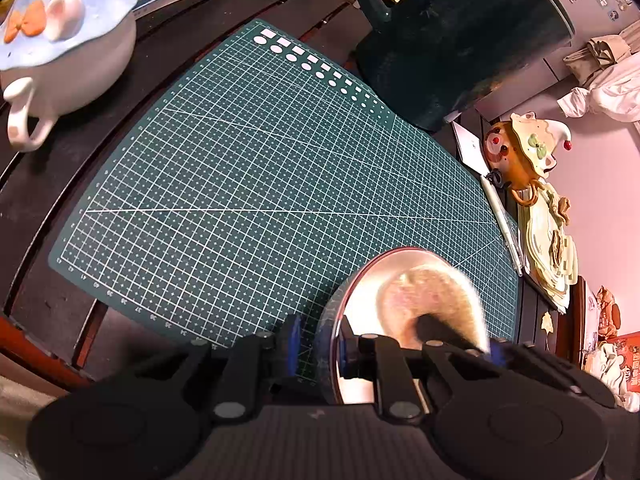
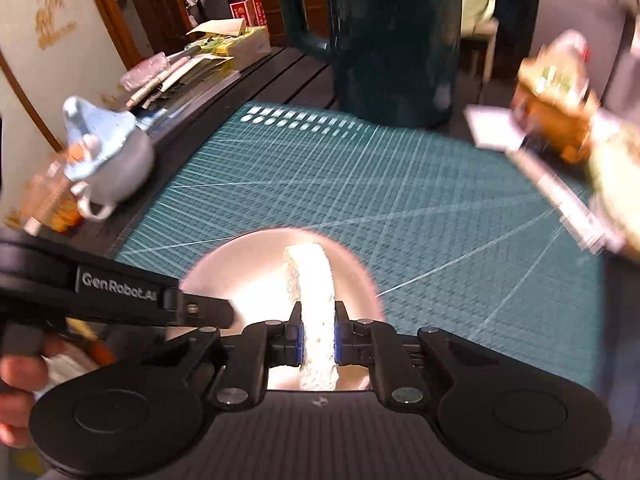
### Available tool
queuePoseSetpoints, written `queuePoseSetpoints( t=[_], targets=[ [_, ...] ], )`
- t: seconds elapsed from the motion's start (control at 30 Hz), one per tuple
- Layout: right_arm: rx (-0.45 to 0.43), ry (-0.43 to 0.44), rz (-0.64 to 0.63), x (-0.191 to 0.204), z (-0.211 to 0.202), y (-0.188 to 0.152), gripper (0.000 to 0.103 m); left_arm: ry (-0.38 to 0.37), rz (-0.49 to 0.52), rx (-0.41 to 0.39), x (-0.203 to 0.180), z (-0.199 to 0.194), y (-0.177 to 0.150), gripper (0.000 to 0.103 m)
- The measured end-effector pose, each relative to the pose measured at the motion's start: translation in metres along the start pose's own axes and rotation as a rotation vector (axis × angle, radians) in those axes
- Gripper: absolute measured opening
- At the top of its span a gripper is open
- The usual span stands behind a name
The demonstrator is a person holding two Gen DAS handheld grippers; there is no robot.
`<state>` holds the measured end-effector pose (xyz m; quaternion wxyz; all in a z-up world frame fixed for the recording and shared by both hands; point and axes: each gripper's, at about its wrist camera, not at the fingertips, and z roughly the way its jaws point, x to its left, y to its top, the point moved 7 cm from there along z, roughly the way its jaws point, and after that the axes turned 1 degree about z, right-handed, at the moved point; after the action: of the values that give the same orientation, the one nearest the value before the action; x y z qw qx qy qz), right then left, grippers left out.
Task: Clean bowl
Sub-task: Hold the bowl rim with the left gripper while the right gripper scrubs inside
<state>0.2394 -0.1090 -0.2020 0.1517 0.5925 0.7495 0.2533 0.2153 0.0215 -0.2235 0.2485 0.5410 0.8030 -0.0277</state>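
A shiny metal bowl [image 1: 368, 292] stands on the green cutting mat [image 1: 240, 176] near its front edge. My left gripper [image 1: 320, 344] is shut on the bowl's rim, one finger outside and one inside. My right gripper [image 2: 317, 338] is shut on a pale sponge [image 2: 314, 276], which reaches down into the bowl [image 2: 248, 272]. The sponge also shows blurred inside the bowl in the left wrist view [image 1: 436, 296]. The left gripper's arm [image 2: 120, 296] enters the right wrist view from the left.
A dark green jug [image 1: 460, 36] stands at the mat's far edge. A blue and white lidded pot [image 1: 64, 52] sits at the left. A clown-faced pot [image 1: 520, 148], a pen [image 1: 504, 224] and stacked cards [image 1: 552, 248] lie at the right.
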Motion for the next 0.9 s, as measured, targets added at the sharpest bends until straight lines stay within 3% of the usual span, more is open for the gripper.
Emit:
queuePoseSetpoints(
  t=[0.17,0.23,0.4,0.6,0.77,0.9],
  targets=[
    [-0.078,-0.078,-0.078,0.005,-0.023,0.012,0.011,-0.002,-0.005,0.003,0.000,0.000,0.000,0.016],
    [-0.095,-0.049,-0.040,-0.001,-0.030,0.017,0.011,-0.003,-0.008,0.003,0.001,0.000,0.000,0.016],
    [-0.047,0.161,0.104,-0.004,-0.019,0.017,0.012,-0.005,-0.019,0.000,0.002,0.000,0.000,0.017],
    [0.045,0.218,0.144,0.003,0.012,0.005,0.012,-0.005,-0.017,0.000,0.002,0.000,0.001,0.016],
    [0.053,0.165,0.117,0.000,0.013,0.001,0.013,-0.002,-0.009,0.002,0.002,0.000,0.000,0.017],
    [0.037,0.074,0.068,-0.005,0.008,0.001,0.013,-0.004,-0.010,0.002,0.002,0.000,0.000,0.017]
  ],
)
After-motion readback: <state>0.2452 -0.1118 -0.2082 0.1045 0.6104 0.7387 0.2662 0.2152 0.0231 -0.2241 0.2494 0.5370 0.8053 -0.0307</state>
